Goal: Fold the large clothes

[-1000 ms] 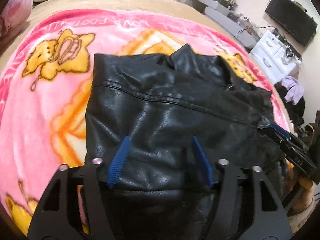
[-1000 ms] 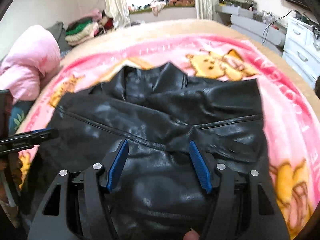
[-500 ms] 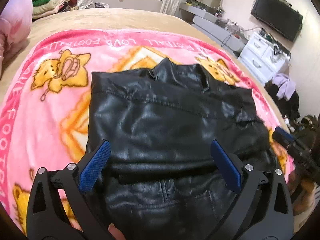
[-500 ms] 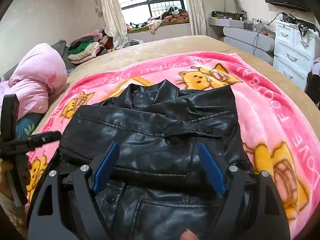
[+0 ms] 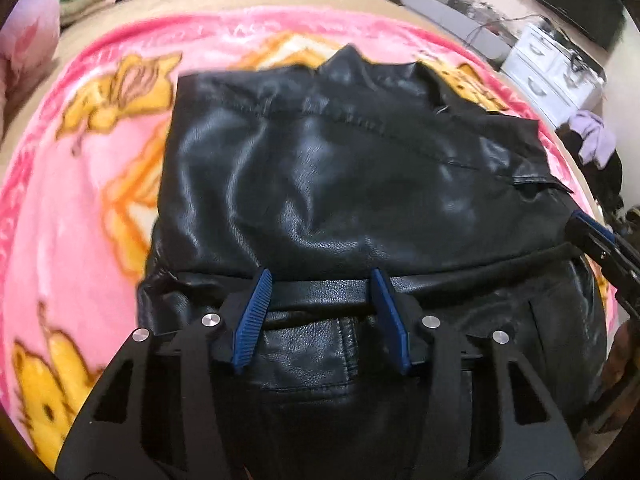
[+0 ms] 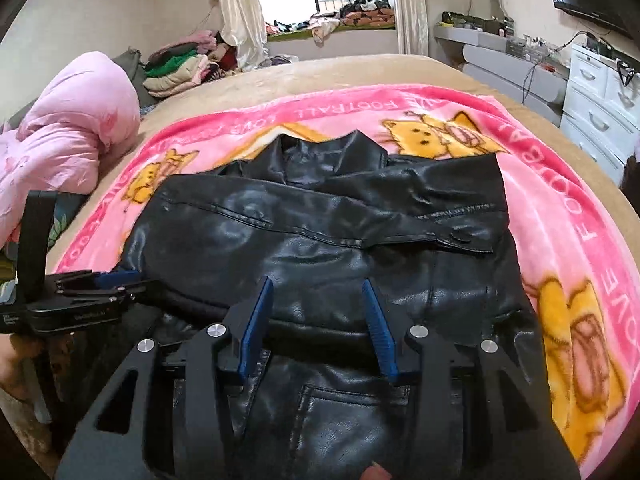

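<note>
Two claws, left claw [image 5: 322, 280] and right claw [image 6: 318, 290], closing half-spread around hem fold of glossy black leather jacket [image 6: 320, 232]; pinch unclear.

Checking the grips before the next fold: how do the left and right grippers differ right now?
The left gripper sits at the jacket's left part, near bare blanket; the right gripper sits toward its right side. Only the left view is blurred. Shared: both have blue pads, jaws that just narrowed around the jacket's folded edge, partly apart; a firm pinch isn't clear.
</note>
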`<state>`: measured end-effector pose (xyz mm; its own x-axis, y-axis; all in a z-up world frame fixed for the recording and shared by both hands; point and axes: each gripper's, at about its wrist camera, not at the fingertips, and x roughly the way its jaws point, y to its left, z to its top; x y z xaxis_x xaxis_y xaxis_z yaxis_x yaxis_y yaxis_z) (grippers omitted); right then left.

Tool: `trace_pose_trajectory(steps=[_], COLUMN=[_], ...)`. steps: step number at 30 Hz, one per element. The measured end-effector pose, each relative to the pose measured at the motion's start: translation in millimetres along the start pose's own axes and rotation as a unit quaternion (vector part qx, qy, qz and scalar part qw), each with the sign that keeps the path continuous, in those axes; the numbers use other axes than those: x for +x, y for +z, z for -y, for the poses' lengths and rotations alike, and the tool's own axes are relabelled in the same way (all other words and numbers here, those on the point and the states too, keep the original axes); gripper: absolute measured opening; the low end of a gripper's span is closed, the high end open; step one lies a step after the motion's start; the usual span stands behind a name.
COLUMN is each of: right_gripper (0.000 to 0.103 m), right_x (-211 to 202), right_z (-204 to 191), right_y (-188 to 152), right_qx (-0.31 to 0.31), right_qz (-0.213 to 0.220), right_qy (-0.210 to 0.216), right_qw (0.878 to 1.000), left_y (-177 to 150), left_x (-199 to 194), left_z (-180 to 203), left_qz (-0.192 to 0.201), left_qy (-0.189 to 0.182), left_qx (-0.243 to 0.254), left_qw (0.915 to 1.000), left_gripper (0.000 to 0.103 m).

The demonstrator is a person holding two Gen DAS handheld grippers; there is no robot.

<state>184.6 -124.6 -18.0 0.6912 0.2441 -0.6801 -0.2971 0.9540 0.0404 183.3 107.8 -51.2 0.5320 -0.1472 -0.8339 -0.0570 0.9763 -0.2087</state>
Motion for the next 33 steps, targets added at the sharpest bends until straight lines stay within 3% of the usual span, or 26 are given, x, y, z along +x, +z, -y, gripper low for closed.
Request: trace_pose_trajectory(steps=[3,5,10,23,26,30,33], right_gripper=[0.044,0.044,0.049,0.095,0.097,0.098,0.098], right_x=[27,41,30,-21,-29,-37,-41], right_z=[12,26,30,19,20,19,16], right_y=[-8,-18,-18,-11,-9,-9,-10], right_qx=[-0.006,0.019,0.048,0.058,0.064,0.067,0.064], right_qz=[-0.049,-0.066,-0.048,0.022,0.037,0.043,0.047], right_qy=[-0.047,-0.028,-0.004,0.027,0.029,0.030,0.029], right_qw=[0.998,0.997,0.998,0.998,0.997,0.996,0.996], left_y=[0,0,1,4,4,3,2], left_x=[3,3,-1,-33,-41,-49,-53], left_z=[-1,1,1,10,14,16,18], left_qz=[-0.003,-0.002,-0.002,0.025,0.036,0.044,0.048], left_qy=[0.001,0.005,0.000,-0.033,-0.033,-0.028,-0.022], left_qx=[-0.001,0.004,0.001,0.010,0.017,0.023,0.026], left_qw=[1.0000,1.0000,1.0000,0.9991,0.9987,0.9983,0.9983], left_gripper=[0.044,0.044,0.045,0.071,0.084,0.093,0.094])
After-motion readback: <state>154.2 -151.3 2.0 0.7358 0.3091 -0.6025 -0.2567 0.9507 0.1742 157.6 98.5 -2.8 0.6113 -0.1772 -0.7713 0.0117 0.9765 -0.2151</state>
